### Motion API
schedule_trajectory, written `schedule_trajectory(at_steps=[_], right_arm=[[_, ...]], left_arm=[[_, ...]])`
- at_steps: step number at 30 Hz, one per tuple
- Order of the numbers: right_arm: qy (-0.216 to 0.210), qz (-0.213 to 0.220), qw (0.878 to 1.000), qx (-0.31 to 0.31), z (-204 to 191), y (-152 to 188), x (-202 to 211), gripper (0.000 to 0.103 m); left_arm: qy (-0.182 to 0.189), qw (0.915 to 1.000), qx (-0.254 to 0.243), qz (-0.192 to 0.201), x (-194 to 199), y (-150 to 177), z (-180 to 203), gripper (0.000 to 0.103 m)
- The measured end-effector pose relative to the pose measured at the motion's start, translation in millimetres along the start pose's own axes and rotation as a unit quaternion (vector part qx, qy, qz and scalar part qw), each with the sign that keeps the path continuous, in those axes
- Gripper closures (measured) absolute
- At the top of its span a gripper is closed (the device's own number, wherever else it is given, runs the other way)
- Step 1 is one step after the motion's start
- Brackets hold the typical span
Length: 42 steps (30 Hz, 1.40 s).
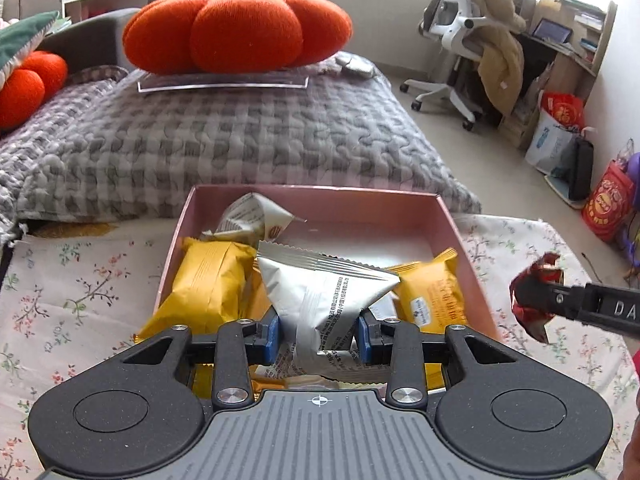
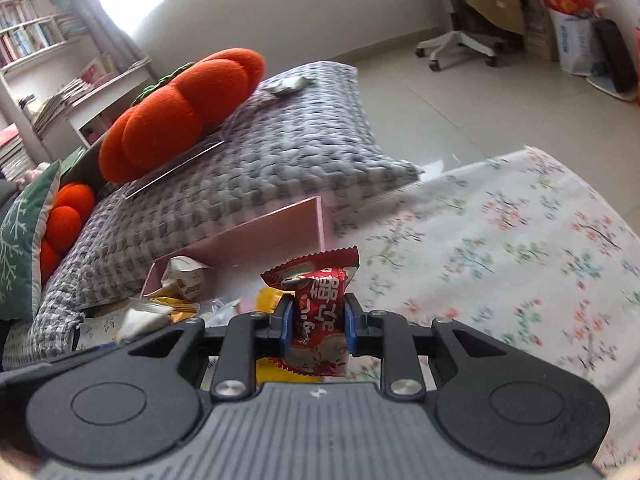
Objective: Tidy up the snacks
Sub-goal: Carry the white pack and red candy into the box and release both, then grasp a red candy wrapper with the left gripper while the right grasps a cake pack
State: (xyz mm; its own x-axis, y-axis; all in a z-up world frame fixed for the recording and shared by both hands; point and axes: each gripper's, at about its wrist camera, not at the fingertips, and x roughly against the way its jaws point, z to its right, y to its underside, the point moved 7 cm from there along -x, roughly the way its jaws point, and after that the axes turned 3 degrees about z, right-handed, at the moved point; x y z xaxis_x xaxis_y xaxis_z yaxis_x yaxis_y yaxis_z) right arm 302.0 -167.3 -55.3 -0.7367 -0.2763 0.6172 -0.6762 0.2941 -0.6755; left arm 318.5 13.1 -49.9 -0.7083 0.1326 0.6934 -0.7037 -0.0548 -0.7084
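In the left wrist view, the left gripper (image 1: 319, 334) sits at six o'clock with its blue pads clamped on both sides of a silver foil snack packet with a crimped top edge and small black print (image 1: 326, 300). The packet stands upright between the pads, over the near part of a shallow pink cardboard box (image 1: 460, 232). Inside the box, a puffy yellow wrapped snack (image 1: 208, 280) lies at about nine o'clock of the silver packet, a smaller yellow wrapped snack with a printed label (image 1: 434, 292) lies at three o'clock, and a crumpled white printed wrapper (image 1: 250, 216) rests toward the far wall at twelve o'clock. The box stands on a white floral cloth (image 1: 80, 288).

At three o'clock of this view, the right gripper (image 1: 532, 300) reaches in from the edge, clenched on a red glossy snack wrapper with white lettering (image 1: 536, 272), beside the box's right wall and outside it.

The right wrist view confirms that grip: the right gripper's blue pads (image 2: 287, 332) squeeze the red wrapper at its middle, its crimped end sticking up toward twelve o'clock. The pink box lies at ten o'clock from it.

Beyond the box, at twelve o'clock, a grey checked quilted cushion (image 1: 240, 140) carries a clear flat tray (image 1: 224, 82), on which a large orange pumpkin-shaped plush pillow (image 1: 236, 28) sits. A white office chair (image 1: 452, 40) stands at two o'clock.
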Motion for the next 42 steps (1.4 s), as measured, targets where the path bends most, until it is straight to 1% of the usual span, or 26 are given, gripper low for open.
schedule_trajectory(at_steps=[4, 6, 7, 9, 10, 12, 15, 17, 18, 19, 20, 21, 23, 25, 27, 30, 31, 33, 34, 36, 39, 42], right_arm=[[-0.014, -0.007, 1.0, 0.004, -6, -2, -12, 0.08], [-0.022, -0.011, 1.0, 0.003, -9, -4, -20, 0.08], [-0.026, -0.013, 1.0, 0.002, -11, -5, -25, 0.08], [-0.034, -0.016, 0.999, -0.002, -18, -7, -33, 0.08], [-0.039, -0.018, 0.999, -0.002, -22, -8, -36, 0.08], [-0.047, -0.02, 0.999, 0.0, -33, -10, -45, 0.08], [-0.064, -0.026, 0.998, -0.003, -50, -14, -59, 0.08], [-0.08, -0.027, 0.996, -0.009, -63, -17, -66, 0.077], [-0.091, -0.026, 0.995, -0.014, -70, -19, -69, 0.074], [-0.098, -0.028, 0.995, -0.018, -73, -19, -70, 0.063], [-0.103, -0.032, 0.994, -0.017, -78, -19, -70, 0.059], [-0.101, -0.028, 0.994, -0.01, -80, -18, -67, 0.057], [-0.091, -0.02, 0.996, 0.014, -80, -13, -59, 0.056], [-0.073, -0.023, 0.997, 0.029, -72, -4, -49, 0.056], [-0.066, -0.027, 0.997, 0.029, -58, 6, -37, 0.055], [-0.058, -0.036, 0.997, 0.032, -39, 22, -13, 0.054], [-0.052, -0.037, 0.997, 0.036, -33, 28, -3, 0.051], [-0.05, -0.041, 0.997, 0.049, -27, 36, 11, 0.045], [-0.049, -0.045, 0.996, 0.057, -24, 42, 19, 0.043], [-0.041, -0.053, 0.995, 0.075, -23, 48, 27, 0.041], [-0.035, -0.065, 0.992, 0.107, -21, 57, 35, 0.038], [-0.03, -0.088, 0.987, 0.133, -18, 68, 32, 0.037]], left_arm=[[-0.014, 0.9999, -0.007, 0.003, -7, 3, -6, 0.067], [-0.014, 0.9999, -0.005, 0.005, -5, 2, -6, 0.062], [-0.008, 0.9999, -0.002, 0.012, -2, 1, -6, 0.061], [0.0, 0.9996, -0.004, 0.026, 6, -5, -6, 0.053], [0.001, 0.9994, -0.005, 0.033, 10, -9, -6, 0.052], [0.002, 0.999, 0.004, 0.044, 19, -15, -11, 0.051], [0.005, 0.9982, 0.032, 0.051, 32, -21, -22, 0.049], [0.001, 0.9974, 0.047, 0.054, 40, -21, -31, 0.048], [-0.002, 0.9969, 0.056, 0.056, 44, -20, -37, 0.047], [-0.006, 0.9964, 0.063, 0.056, 47, -18, -42, 0.047], [-0.011, 0.996, 0.07, 0.055, 51, -16, -48, 0.046], [-0.016, 0.9954, 0.077, 0.054, 55, -12, -54, 0.046], [-0.023, 0.9947, 0.088, 0.049, 58, -3, -64, 0.045], [-0.029, 0.9942, 0.097, 0.037, 60, 9, -71, 0.045], [-0.032, 0.9946, 0.097, 0.02, 58, 23, -73, 0.044], [-0.03, 0.9953, 0.092, -0.001, 56, 41, -68, 0.044], [-0.026, 0.9956, 0.09, -0.004, 56, 44, -66, 0.043], [-0.017, 0.9964, 0.082, -0.01, 56, 51, -57, 0.038], [-0.013, 0.9969, 0.077, -0.012, 56, 54, -53, 0.037], [-0.01, 0.9976, 0.066, -0.018, 57, 61, -46, 0.033], [-0.013, 0.9981, 0.055, -0.026, 55, 74, -41, 0.032], [-0.02, 0.9978, 0.052, -0.036, 51, 84, -42, 0.033]])
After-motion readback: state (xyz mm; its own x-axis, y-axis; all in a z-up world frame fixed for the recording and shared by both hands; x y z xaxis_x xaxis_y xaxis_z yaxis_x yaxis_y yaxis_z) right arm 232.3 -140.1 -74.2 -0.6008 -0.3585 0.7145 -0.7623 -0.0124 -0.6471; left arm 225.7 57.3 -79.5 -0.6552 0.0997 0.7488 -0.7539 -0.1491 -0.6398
